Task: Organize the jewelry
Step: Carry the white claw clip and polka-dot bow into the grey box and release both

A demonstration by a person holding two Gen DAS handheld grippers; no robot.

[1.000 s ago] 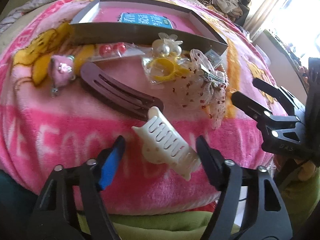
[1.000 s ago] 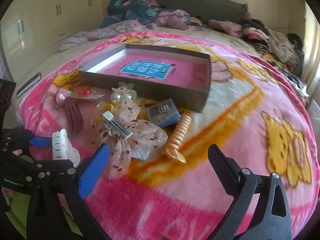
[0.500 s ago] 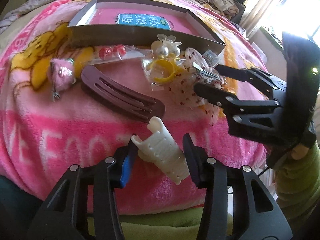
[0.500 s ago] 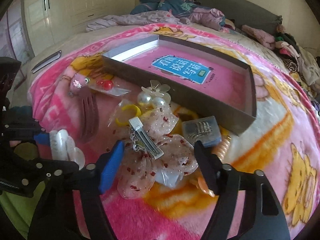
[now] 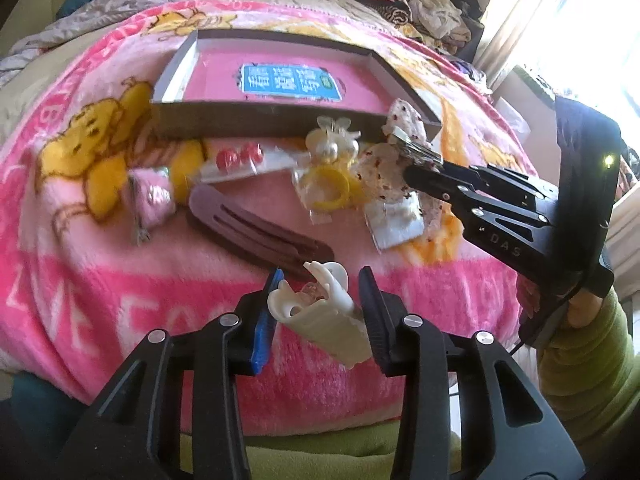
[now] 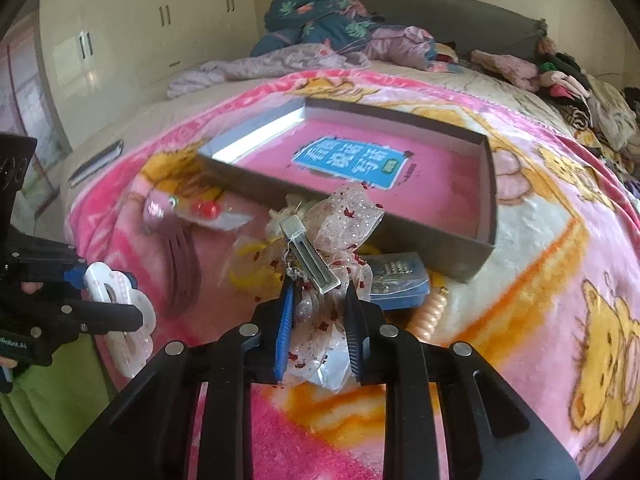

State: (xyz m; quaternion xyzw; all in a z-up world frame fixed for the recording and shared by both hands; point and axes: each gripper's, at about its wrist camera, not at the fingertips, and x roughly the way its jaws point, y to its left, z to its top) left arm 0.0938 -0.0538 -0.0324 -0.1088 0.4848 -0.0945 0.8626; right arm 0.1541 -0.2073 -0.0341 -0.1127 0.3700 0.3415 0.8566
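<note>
1. Cream plastic claw clip [image 5: 320,316] sits between the jaws of my left gripper [image 5: 318,312], which are closing on it; both pads touch its sides and it looks lifted off the pink blanket [image 5: 100,300]. In the right wrist view the clip shows at 9 o'clock.

2. My right gripper [image 6: 318,320] is closing on the sheer dotted bow [image 6: 340,220]; gauze and its clear wrapper are pinched between the jaws. The bow's silver clip [image 6: 310,254] lies just beyond the fingertips, towards 12 o'clock, outside the pinch.

3. Target, I judge, is the grey tray [image 6: 486,200] at 12 o'clock in both views. Nothing loose lies in it; only a blue printed label shows on its pink floor.

4. On the blanket short of the tray: brown hair comb [image 5: 256,228], yellow ring in a bag [image 5: 326,190], pearl flower clip [image 5: 332,144], red beads in a bag [image 5: 236,158], pink fuzzy charm [image 5: 154,200], blue-lidded box [image 6: 396,276], coiled peach hair tie [image 6: 432,312].

5. Risks:
   - Claw clip is smooth and tapered, so it could squirt out or pivot as the squeeze tightens.
   - Grip on the bow is fabric only; the heavier metal clip may swing, or the gauze may slip free.
   - Bow's tails lie close by the yellow ring's bag and could drag it along.
   - Near wall of the tray could catch either load if I carry it low.
</note>
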